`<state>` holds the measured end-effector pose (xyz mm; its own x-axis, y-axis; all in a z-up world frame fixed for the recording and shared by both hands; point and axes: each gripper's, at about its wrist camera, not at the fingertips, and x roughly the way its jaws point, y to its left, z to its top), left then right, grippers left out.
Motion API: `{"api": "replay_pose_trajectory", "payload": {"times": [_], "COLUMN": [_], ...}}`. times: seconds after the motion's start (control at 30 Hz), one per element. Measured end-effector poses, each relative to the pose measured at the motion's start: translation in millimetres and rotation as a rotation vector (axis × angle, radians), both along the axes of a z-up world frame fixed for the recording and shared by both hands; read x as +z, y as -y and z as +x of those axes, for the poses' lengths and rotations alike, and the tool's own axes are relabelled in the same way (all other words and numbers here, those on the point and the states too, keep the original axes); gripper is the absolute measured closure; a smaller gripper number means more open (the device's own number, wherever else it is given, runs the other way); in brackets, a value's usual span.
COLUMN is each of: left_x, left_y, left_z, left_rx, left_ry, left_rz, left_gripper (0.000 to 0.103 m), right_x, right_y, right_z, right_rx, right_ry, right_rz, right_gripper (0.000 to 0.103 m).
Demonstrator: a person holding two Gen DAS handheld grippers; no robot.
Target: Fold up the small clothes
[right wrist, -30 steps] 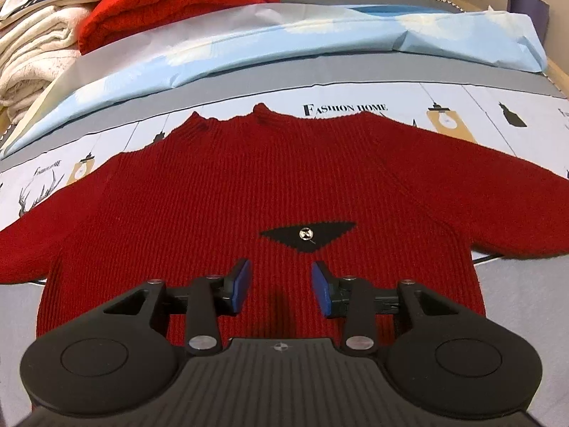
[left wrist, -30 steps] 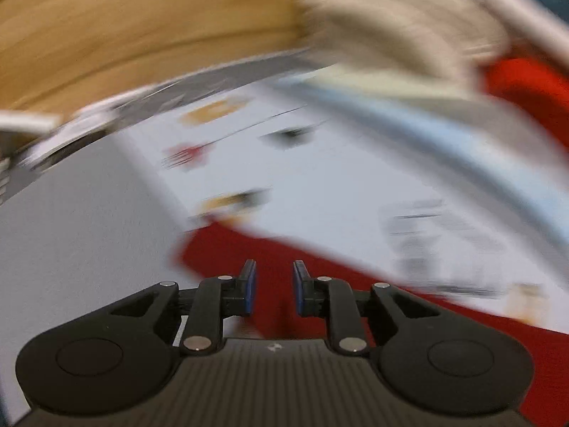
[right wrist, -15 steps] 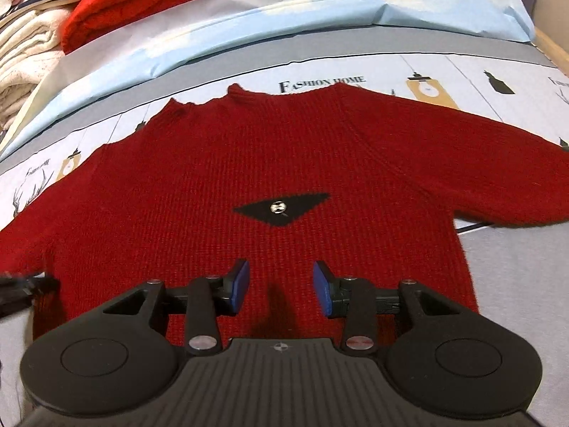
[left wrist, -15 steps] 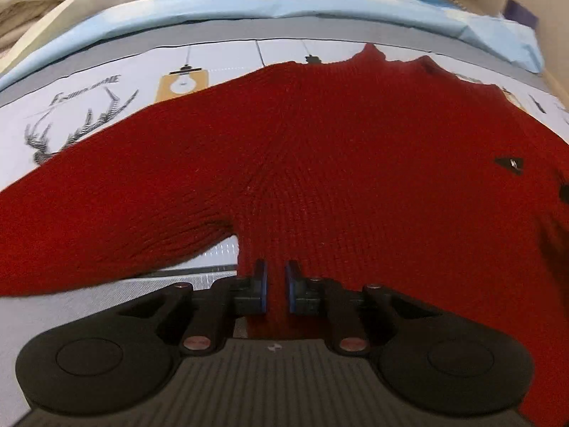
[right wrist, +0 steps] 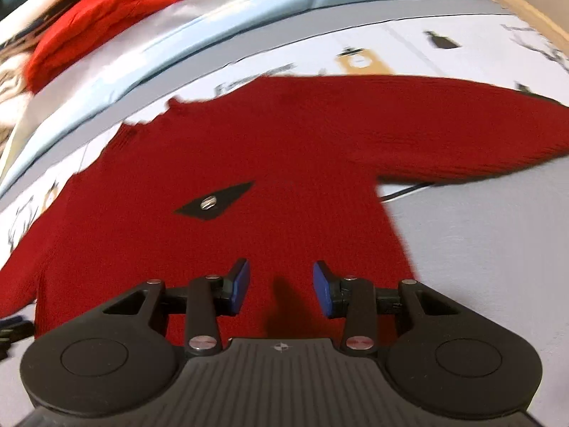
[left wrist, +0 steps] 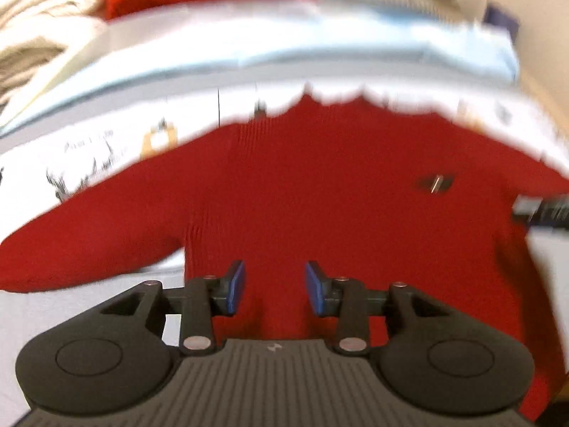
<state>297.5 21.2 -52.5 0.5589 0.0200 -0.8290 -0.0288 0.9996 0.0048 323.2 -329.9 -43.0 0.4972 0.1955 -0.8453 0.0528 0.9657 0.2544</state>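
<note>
A red knitted sweater [right wrist: 270, 163] lies spread flat, front up, on a printed bedsheet [right wrist: 473, 249], filling the middle of both wrist views; its collar points toward the top of the frame and its sleeves reach out to the left and right edges. A small black triangular patch [right wrist: 213, 202] with a metal button sits on the chest, left of centre in the right wrist view and at the right in the left wrist view.

The left gripper [left wrist: 275, 288] hovers at the lower centre of its frame over the sweater's lower body, close to its left side edge; its jaws are opening, with only the knit below them and nothing pinched. The right gripper [right wrist: 281, 290] hangs over the hem area at the lower centre of its frame; its jaws stand apart, holding nothing.

A pale blue quilt [right wrist: 220, 25] runs across the upper frame; a folded red garment [right wrist: 103, 21] lies upper left, beside cream blankets [left wrist: 39, 28].
</note>
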Motion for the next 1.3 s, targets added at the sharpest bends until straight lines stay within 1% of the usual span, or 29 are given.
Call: {"api": "replay_pose_trajectory", "payload": {"times": [0.03,0.1,0.13,0.17,0.2,0.23,0.27,0.33,0.4,0.47,0.5,0.53,0.57,0.6,0.67,0.73,0.83,0.97,1.1,1.2,1.23,1.3], "left_x": [9,16,14,6,-1,-11,-16,-23,-20,-18,-19,-21,-22,-24,-20,-17,-16,-18,-24,-26,-27,-28], "left_y": [6,12,14,16,22,29,30,33,33,34,33,31,26,19,8,1,-5,-10,-18,-20,-20,-20], "left_z": [0,12,12,13,16,23,28,39,45,49,49,51,55,57,56,57,54,48,48,49,49,50], "left_rx": [0.017,0.054,0.074,0.084,0.093,0.110,0.117,0.112,0.098,0.086,0.089,0.100,0.113,0.129,0.156,0.171,0.172,0.169,0.183,0.187,0.186,0.185], "left_ry": [0.036,0.102,0.130,0.140,0.112,0.052,0.029,0.018,0.032,0.061,0.059,0.044,0.029,0.020,0.013,0.014,0.010,-0.004,-0.024,-0.034,-0.037,-0.040], "left_rz": [-0.024,-0.071,-0.080,-0.071,-0.035,0.025,0.043,0.016,0.006,0.031,0.047,0.051,0.037,0.006,-0.032,-0.038,-0.043,-0.038,-0.042,-0.056,-0.059,-0.062], "left_gripper": [0.058,0.055,0.055,0.055,0.055,0.057,0.057,0.057,0.057,0.056,0.056,0.056,0.056,0.056,0.056,0.056,0.056,0.056,0.056,0.056,0.056,0.056], "right_x": [1,3,3,3,2,1,0,-4,-6,-5,-3,0,3,7,11,10,-4,-36,-59,-74,-77,-80], "right_y": [8,24,32,39,46,52,59,72,84,98,104,113,123,135,156,177,210,244,260,268,270,270], "right_z": [-1,-3,-4,-5,-7,-8,-9,-10,-9,-6,-4,-1,0,1,3,8,16,23,31,35,36,40], "right_rx": [-0.019,-0.062,-0.086,-0.108,-0.122,-0.136,-0.150,-0.183,-0.226,-0.270,-0.291,-0.320,-0.353,-0.393,-0.458,-0.517,-0.603,-0.712,-0.767,-0.838,-0.852,-0.858], "right_ry": [0.009,0.020,0.025,0.031,0.037,0.042,0.044,0.039,0.033,0.039,0.048,0.065,0.084,0.111,0.158,0.202,0.227,0.231,0.237,0.237,0.255,0.278], "right_rz": [0.002,0.008,0.013,0.016,0.013,0.001,-0.016,-0.044,-0.042,-0.021,-0.011,0.005,0.024,0.046,0.067,0.076,0.097,0.185,0.218,0.266,0.280,0.275], "right_gripper": [0.062,0.062,0.062,0.062,0.062,0.062,0.062,0.062,0.062,0.062,0.062,0.062,0.062,0.062,0.062,0.062,0.062,0.062,0.062,0.062,0.062,0.062]}}
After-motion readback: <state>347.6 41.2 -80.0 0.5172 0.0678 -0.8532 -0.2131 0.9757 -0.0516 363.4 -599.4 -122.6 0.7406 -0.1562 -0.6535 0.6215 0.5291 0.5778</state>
